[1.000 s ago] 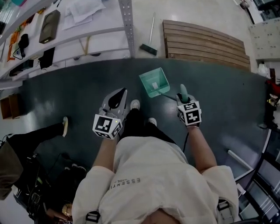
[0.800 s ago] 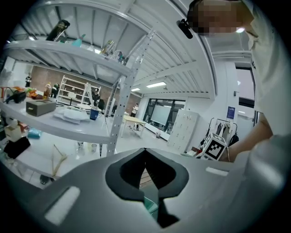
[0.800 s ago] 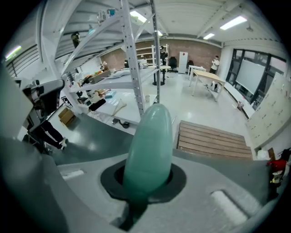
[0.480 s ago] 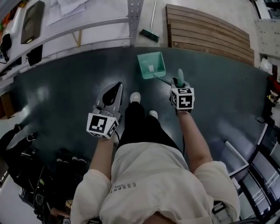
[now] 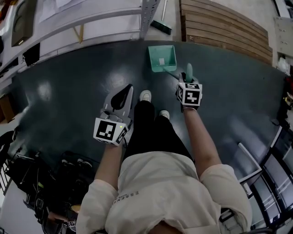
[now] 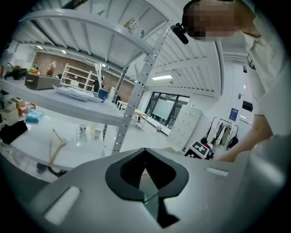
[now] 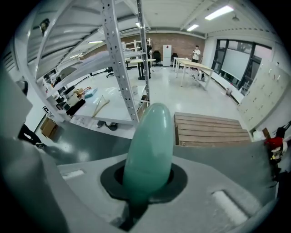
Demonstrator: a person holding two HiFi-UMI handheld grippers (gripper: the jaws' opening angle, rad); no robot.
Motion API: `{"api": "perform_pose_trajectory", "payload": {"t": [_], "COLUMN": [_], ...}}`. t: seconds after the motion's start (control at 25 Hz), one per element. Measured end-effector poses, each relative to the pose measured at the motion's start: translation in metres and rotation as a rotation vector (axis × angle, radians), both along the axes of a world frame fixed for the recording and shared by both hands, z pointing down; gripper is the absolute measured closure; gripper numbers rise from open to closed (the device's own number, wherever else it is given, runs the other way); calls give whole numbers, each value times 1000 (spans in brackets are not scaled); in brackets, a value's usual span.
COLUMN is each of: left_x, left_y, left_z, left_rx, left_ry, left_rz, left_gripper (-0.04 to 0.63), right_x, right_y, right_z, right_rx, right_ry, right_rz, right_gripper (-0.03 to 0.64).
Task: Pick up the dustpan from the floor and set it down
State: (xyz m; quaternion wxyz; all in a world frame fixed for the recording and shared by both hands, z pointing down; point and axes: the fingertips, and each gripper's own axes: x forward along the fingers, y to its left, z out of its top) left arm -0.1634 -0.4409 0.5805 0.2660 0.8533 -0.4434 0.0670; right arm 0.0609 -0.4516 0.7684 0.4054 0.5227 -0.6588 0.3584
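**Near, lower centre of head view.** Person, one, seen from above. Shoes, two, planted on the dark floor mat.

**Grippers, two.**
- Left gripper, centre left: clenched on nothing, with only an empty dark opening between the met jaws in the left gripper view.
- Right gripper, centre right: clamped on the green handle, which stood up through the jaws in the right gripper view.

**Dustpan, one.** Green tray hung out beyond the right gripper at upper centre of the head view, over the far part of the mat and just short of its edge.

**Change noted against a second before.**
- Tray shifted from mid-frame to upper centre.
- Both grippers carried forward and lower, right grip unchanged.
- Judged as pickup done and setting-down under way.
- Could not tell whether the tray touched the mat. Release not yet made.

**Far, top of head view.**
- Brush, one, lay on the pale floor just past the mat's edge.
- Slatted wooden pallet, one, upper right.
- Perforated shelf upright, one, with the shelf spread across the upper left.
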Motion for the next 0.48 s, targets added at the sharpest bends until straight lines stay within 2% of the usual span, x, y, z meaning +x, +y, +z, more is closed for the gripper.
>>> {"api": "perform_pose_trajectory", "payload": {"t": [0.12,0.24,0.28,0.36,0.4,0.48], "left_x": [4,1,0,1,2,5], "left_y": [-1,-1,0,2,4,6], "left_z": [1,6,6,4,1,-7], "left_rx": [-1,7,10,16,21,30], "left_ry": [12,-1,-5,-4,-3,-3], "left_rz": [12,22,21,15,15,24], "left_gripper": [581,581,581,581,581,581], "right_x": [-4,-17,-21,-23,-21,-18], "right_y": [1,2,4,8,9,6], "right_z": [6,8,10,10,6,-10], "right_rx": [3,-5,-17,-33,-25,17], "right_ry": [-12,-52,-71,-87,-83,-82], "right_rz": [33,22,20,27,32,40], "right_gripper": [609,603,580,408,360,351]}}
